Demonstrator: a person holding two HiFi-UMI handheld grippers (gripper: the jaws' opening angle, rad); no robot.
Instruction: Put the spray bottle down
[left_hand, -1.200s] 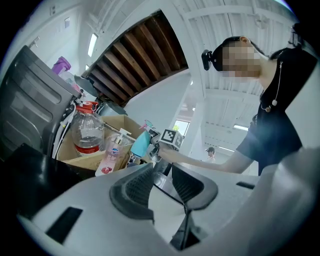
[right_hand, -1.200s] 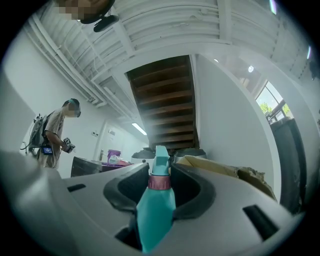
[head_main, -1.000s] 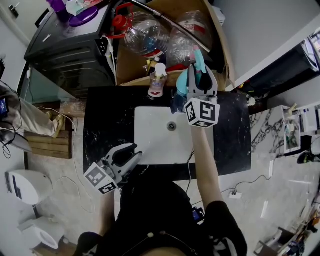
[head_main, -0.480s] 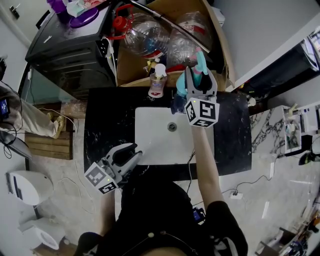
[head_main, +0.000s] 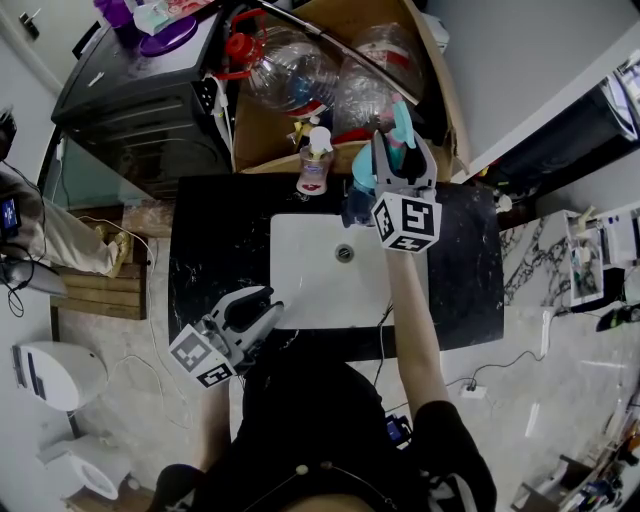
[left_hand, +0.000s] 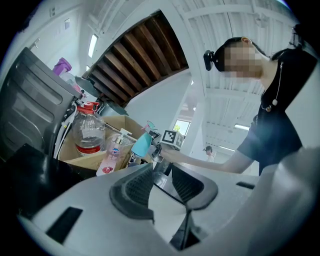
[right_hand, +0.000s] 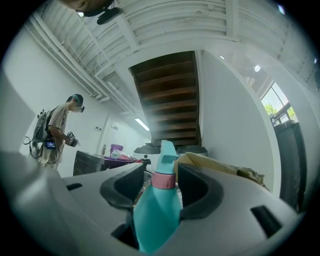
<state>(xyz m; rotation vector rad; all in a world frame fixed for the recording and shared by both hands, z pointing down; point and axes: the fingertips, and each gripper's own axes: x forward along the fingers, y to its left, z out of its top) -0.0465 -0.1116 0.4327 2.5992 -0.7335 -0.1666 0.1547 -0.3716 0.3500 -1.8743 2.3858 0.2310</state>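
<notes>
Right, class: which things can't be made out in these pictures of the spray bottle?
- Spray bottle base: right gripper view, hidden behind the right gripper body; its jaws have just been opening round the bottle.
- Soap bottle label: head view, too small to read.

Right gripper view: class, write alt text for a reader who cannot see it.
A teal spray bottle with a pink collar stands between the right claw's jaws, which have just been opening. Behind: a box, a staircase overhead, a person far left.
</notes>
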